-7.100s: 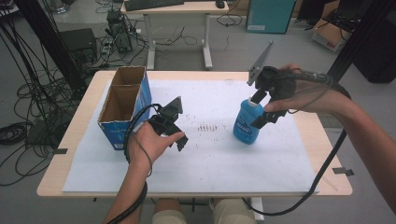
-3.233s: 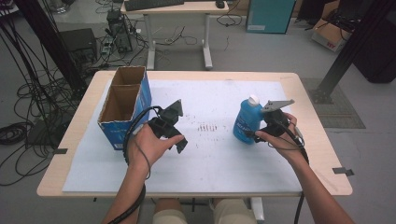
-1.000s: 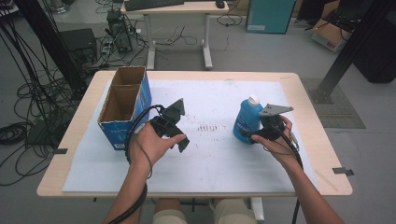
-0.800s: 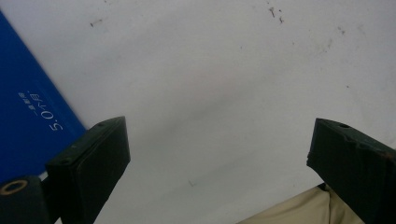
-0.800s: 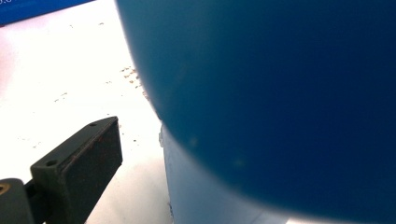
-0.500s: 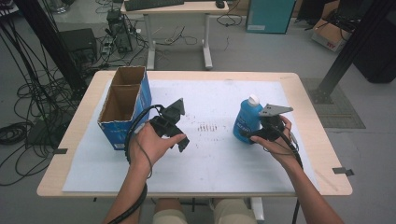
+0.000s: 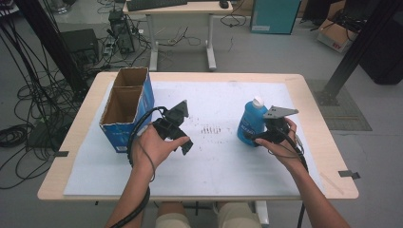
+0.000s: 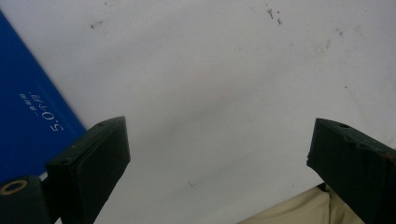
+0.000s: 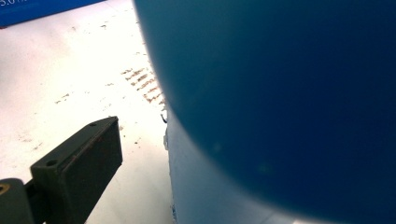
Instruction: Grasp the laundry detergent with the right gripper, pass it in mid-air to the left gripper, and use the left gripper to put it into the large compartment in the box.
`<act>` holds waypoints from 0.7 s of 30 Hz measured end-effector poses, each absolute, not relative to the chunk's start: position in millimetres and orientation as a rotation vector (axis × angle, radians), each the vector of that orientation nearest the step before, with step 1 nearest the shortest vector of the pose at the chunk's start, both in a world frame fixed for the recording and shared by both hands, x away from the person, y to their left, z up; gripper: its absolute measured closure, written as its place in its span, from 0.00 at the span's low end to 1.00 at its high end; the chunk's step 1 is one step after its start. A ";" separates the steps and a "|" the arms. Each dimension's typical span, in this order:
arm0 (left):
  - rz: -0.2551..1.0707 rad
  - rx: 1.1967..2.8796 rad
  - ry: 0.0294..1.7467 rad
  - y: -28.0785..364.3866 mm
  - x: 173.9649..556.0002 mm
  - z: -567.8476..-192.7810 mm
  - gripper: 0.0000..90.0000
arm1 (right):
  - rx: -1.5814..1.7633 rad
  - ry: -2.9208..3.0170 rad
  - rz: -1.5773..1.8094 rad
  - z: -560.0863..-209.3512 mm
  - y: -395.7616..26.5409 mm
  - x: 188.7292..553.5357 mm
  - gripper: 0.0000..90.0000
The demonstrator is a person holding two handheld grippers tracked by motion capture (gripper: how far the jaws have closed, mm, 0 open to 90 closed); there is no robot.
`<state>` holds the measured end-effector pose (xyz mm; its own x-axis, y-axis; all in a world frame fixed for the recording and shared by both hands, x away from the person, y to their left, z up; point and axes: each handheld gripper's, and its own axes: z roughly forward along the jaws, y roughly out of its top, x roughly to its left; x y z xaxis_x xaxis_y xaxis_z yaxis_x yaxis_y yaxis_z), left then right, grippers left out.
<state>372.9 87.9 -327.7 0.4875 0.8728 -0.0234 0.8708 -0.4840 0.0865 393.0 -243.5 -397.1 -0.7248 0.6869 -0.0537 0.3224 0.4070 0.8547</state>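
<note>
A blue bottle (image 7: 252,122) with a white cap stands upright on the white mat (image 7: 214,166), right of centre. My right gripper (image 7: 257,137) is low at the bottle's near right side and open. In the right gripper view the bottle (image 9: 280,107) looms large and close. One black finger (image 9: 88,163) stands a clear gap away from it, and the other is hidden behind the bottle. My left gripper (image 7: 179,140) is held above the mat left of centre. It (image 8: 217,154) is wide open, with bare mat between its jaws.
A blue-sided cardboard box (image 7: 124,107) with two open compartments stands at the mat's left edge, close to my left hand; its wall (image 8: 32,121) is seen beside the left jaw. Brown scuff marks (image 7: 209,129) dot the mat's middle. The wooden table (image 7: 328,156) rims the mat.
Seven seconds ago my right gripper held the bottle higher at the right. Now the bottle stands on the mat, with a gap beside the visible jaw. Over the last second nothing has visibly moved.
</note>
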 end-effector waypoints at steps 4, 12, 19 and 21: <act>0.037 2.630 1.547 88.7 373.2 -327.0 0.07 | 0.866 2.273 1.249 -397.4 -243.2 392.5 0.02; 0.039 2.632 1.546 88.4 373.6 -326.3 0.07 | 0.861 2.270 1.252 -397.5 -243.6 392.7 0.02; 0.038 2.634 1.547 88.5 373.6 -327.0 0.07 | 0.865 2.269 1.251 -398.2 -244.6 391.9 0.02; 0.038 2.634 1.547 88.3 373.7 -326.8 0.07 | 0.863 2.262 1.254 -398.0 -245.5 392.2 0.02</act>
<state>373.7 88.3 -326.8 0.4879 0.8726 -0.0224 0.8705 -0.4844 0.0866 392.2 -245.5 -398.0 -0.7235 0.6881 -0.0558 0.3173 0.4032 0.8584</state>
